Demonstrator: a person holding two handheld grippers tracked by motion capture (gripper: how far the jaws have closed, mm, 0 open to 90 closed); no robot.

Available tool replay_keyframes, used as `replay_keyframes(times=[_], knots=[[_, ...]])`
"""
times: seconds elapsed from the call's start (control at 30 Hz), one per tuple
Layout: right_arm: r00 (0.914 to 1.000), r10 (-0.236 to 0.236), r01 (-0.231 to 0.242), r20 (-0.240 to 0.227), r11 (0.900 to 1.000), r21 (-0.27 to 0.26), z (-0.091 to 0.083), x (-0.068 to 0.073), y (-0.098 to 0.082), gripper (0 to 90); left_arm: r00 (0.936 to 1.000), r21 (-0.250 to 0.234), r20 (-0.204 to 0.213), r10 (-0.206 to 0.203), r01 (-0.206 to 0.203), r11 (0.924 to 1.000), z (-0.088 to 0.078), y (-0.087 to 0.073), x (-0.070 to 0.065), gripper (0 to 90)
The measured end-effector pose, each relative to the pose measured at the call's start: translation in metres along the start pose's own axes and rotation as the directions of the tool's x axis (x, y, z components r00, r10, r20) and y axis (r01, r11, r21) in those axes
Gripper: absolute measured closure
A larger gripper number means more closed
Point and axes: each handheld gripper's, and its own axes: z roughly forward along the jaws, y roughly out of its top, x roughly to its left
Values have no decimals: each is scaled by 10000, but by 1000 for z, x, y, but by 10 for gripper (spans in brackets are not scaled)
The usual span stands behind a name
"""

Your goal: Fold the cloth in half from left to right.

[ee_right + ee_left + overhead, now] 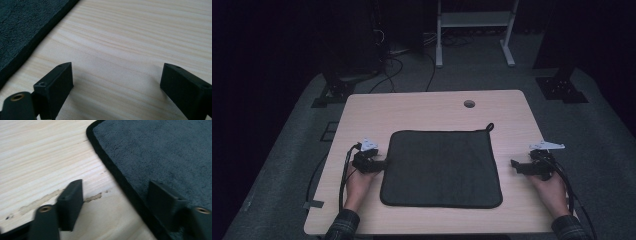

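Lying flat, the dark towel (442,167) is not picked up yet. The left gripper (115,202) straddles its edge, not pinching. The right gripper (117,80) waits spread beside it.

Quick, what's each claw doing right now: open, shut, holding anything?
Left claw: open, straddling the cloth edge, one jaw on the cloth, one on the table; not gripping.
Right claw: open, empty, over bare table beside the cloth.

Dim, dark-edged high view; gripper views brighter, slightly blurred.
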Motion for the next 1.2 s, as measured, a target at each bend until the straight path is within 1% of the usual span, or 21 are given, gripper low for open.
replay_keyframes(times=[0.03,0.07,0.1,0.13,0.17,0.23,0.3,0.47,0.57,0.63,0.7,0.8,0.9,0.97,1.0,1.03,1.07,1.2], knots=[[10000,3,-3,0,10000,0,0,0,0,101,9997,-41,223,-68,69,10000,-1,-1,1,437],[10000,-4,4,-6,10000,-2,0,0,0,101,9996,-60,288,-80,82,9999,-2,-1,1,497],[10000,-8,8,-15,10000,-3,0,0,0,101,9995,-55,320,0,2,10000,-2,-1,0,520],[10000,-11,11,-18,10000,-5,0,0,0,101,9989,-9,461,88,-88,10000,-2,0,-2,557],[10000,-19,19,-20,10000,-4,0,0,0,101,9989,22,443,120,-121,9999,-2,1,-4,615],[10000,-21,21,-19,10000,-4,0,0,0,101,9987,78,476,155,-159,9998,-2,2,-6,672],[10000,-6,6,-21,10000,-3,0,0,0,101,9986,71,523,21,-24,10000,-1,2,-7,705],[10000,-12,12,-19,10000,-4,0,0,0,101,9968,119,739,-304,296,9995,-1,2,-10,821],[10000,-10,10,-18,10000,-5,0,0,0,101,9947,140,878,-536,526,9985,-1,2,-9,854],[10000,-9,9,-20,10000,-5,0,0,0,101,9941,128,899,-604,595,9981,-1,2,-9,865],[10000,-1,1,-23,10000,-7,0,0,0,101,9922,61,965,-794,792,9968,0,2,-9,872],[10000,-1,1,-24,10000,-8,0,0,0,101,9924,100,985,-744,738,9972,-1,2,-9,875],[10000,-22,22,-42,10000,-4,0,0,0,101,9928,-31,997,-668,674,9977,-5,5,-7,875],[10000,-23,23,-41,10000,-5,0,0,0,101,9920,-155,1038,-721,741,9971,-9,6,-6,875],[10000,-26,26,-43,10000,-3,0,0,0,101,9920,-225,1023,-738,765,9968,-10,6,-5,875],[10000,-28,28,-43,10000,-3,0,0,0,101,9930,-157,988,-652,671,9976,-11,6,-4,875],[10000,-25,25,-43,10000,-2,0,0,0,101,9934,-165,943,-652,670,9976,-13,6,-2,875],[10000,-20,20,-40,10000,-7,0,0,0,101,9933,-209,795,-843,862,9961,-18,5,6,875]])
